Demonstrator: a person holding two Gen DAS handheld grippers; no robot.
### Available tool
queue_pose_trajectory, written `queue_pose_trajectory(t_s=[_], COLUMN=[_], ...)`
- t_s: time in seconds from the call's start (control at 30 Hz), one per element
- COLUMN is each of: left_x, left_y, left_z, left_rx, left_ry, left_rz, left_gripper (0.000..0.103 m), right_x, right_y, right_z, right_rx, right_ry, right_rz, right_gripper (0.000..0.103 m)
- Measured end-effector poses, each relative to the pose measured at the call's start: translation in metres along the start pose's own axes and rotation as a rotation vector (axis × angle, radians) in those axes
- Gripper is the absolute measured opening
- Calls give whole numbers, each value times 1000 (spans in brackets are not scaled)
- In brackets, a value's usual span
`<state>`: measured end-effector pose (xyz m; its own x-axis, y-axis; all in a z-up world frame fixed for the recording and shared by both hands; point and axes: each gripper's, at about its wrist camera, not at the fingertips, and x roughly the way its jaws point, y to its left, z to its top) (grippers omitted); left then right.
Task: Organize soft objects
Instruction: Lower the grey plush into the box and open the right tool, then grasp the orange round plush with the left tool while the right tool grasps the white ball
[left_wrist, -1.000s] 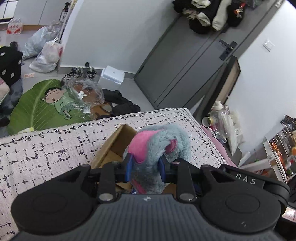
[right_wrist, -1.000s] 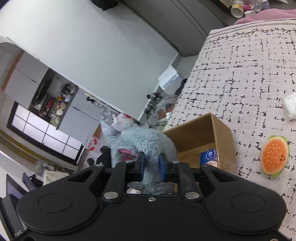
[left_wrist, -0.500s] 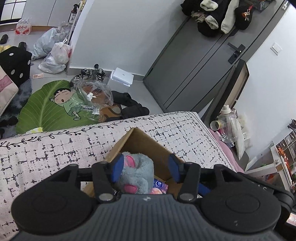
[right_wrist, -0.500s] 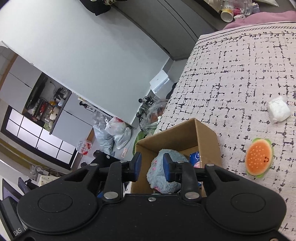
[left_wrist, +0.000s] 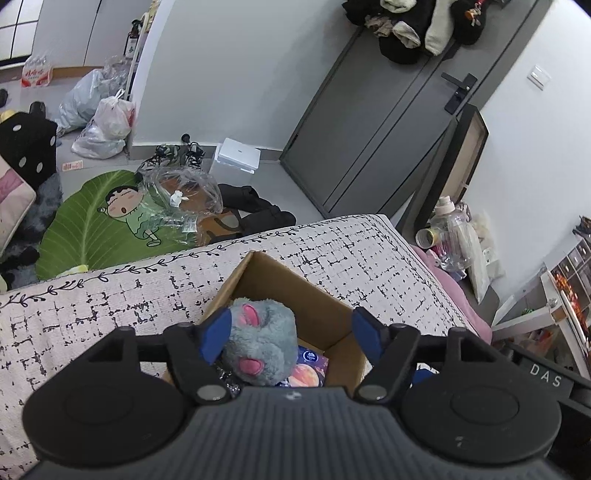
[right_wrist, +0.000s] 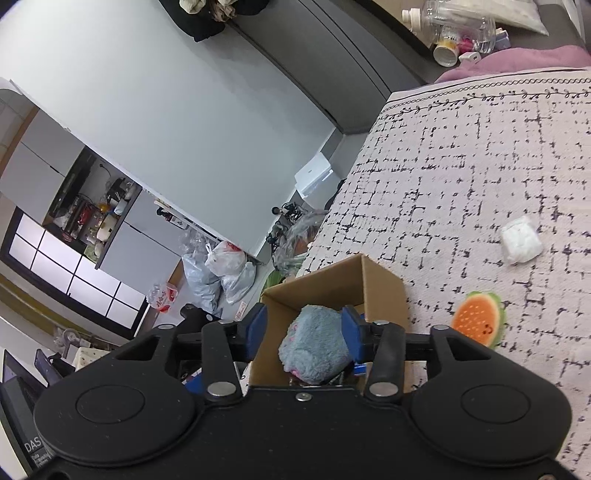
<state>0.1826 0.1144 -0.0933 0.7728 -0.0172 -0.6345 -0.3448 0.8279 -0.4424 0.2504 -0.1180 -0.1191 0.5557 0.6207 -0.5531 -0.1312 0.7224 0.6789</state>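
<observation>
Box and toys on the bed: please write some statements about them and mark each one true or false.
1. The grey plush lies inside the box. True.
2. The burger toy is in the box. False: it lies on the bedspread beside the box.
3. The white bundle lies on the bedspread. True.
4. The left gripper squeezes the plush. False: its jaws are opening and do not clamp the plush.
5. The box is closed. False: its top is open.

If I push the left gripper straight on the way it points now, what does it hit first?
Most likely the grey plush toy lying in the cardboard box. It sits between the opening fingers of the left gripper, nearer one pad. Depth is unclear, so a box wall could come first.
</observation>
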Motion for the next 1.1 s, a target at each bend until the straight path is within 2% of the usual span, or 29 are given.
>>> queue_pose_trajectory(t_s=[0.13, 0.33, 0.83, 0.97, 1.1], left_x=[-4, -7, -10, -8, -4], left_y=[-10, -28, -77, -88, -101], left_z=[-2, -7, -21, -26, -33], left_rx=[27, 80, 181, 201, 224], left_ry=[-6, -5, 14, 23, 27], left_rz=[10, 22, 50, 65, 81], left_gripper=[77, 78, 79, 79, 84], right_x=[-12, -31, -62, -69, -72], right_y=[-6, -19, -63, -78, -97], right_z=[2, 9, 25, 29, 33], right_rx=[-7, -12, 16, 30, 56], right_ry=[-10, -32, -44, -55, -61], right_rz=[-6, -11, -10, -14, -17], right_gripper=[51, 58, 60, 74, 74])
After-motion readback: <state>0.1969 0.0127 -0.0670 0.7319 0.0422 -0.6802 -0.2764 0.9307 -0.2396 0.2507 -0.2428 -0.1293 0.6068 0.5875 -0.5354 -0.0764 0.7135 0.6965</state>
